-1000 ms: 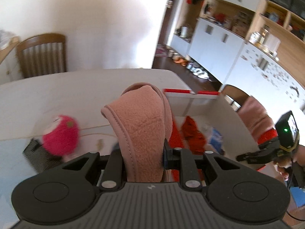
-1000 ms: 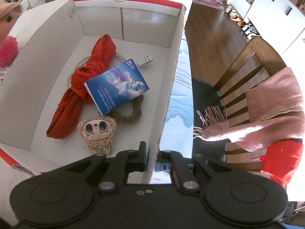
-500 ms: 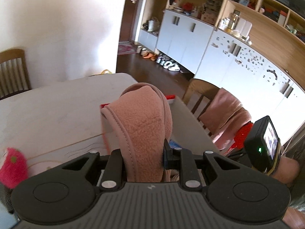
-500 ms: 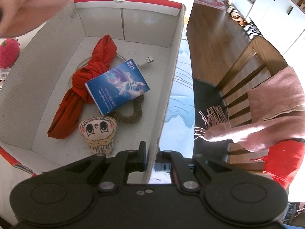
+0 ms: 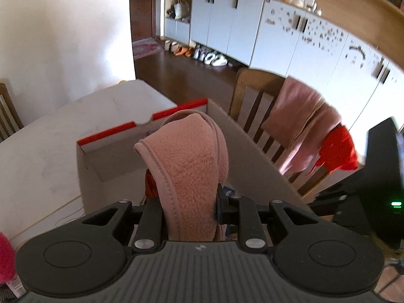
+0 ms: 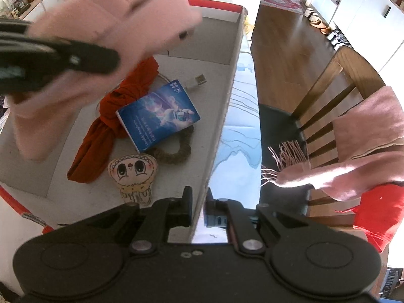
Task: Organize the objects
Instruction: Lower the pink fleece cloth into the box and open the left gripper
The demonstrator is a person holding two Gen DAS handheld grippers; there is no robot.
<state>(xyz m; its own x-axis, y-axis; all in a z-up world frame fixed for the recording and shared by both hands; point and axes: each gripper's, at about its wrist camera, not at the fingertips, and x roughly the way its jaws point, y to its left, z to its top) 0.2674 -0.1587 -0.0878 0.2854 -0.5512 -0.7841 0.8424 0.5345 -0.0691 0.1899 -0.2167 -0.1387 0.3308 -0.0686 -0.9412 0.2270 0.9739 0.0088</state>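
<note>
My left gripper (image 5: 189,202) is shut on a pink fleece piece (image 5: 192,156), which stands up between its fingers. It hangs over the open white cardboard box with a red rim (image 5: 141,126). In the right wrist view the pink fleece piece (image 6: 113,25) hovers blurred above the box's left half, with a black finger (image 6: 75,60) across it. Inside the box lie a knotted red cloth (image 6: 101,131), a blue packet (image 6: 159,116), a small plush face (image 6: 132,171), a brown ring (image 6: 176,154) and a USB cable (image 6: 199,79). My right gripper (image 6: 198,202) is shut on the box's right wall (image 6: 222,116).
A wooden chair (image 6: 353,80) stands right of the table, draped with a pink fringed scarf (image 6: 366,131) and a red garment (image 6: 378,207). A pink fuzzy toy (image 5: 6,260) lies at the table's left. The box sits on a white table (image 5: 50,136) with a blue-patterned cover (image 6: 240,139).
The left gripper has carried the pink fleece rightward, from beside the box to above it. In the right wrist view it has come in from the upper left. The right gripper has stayed put.
</note>
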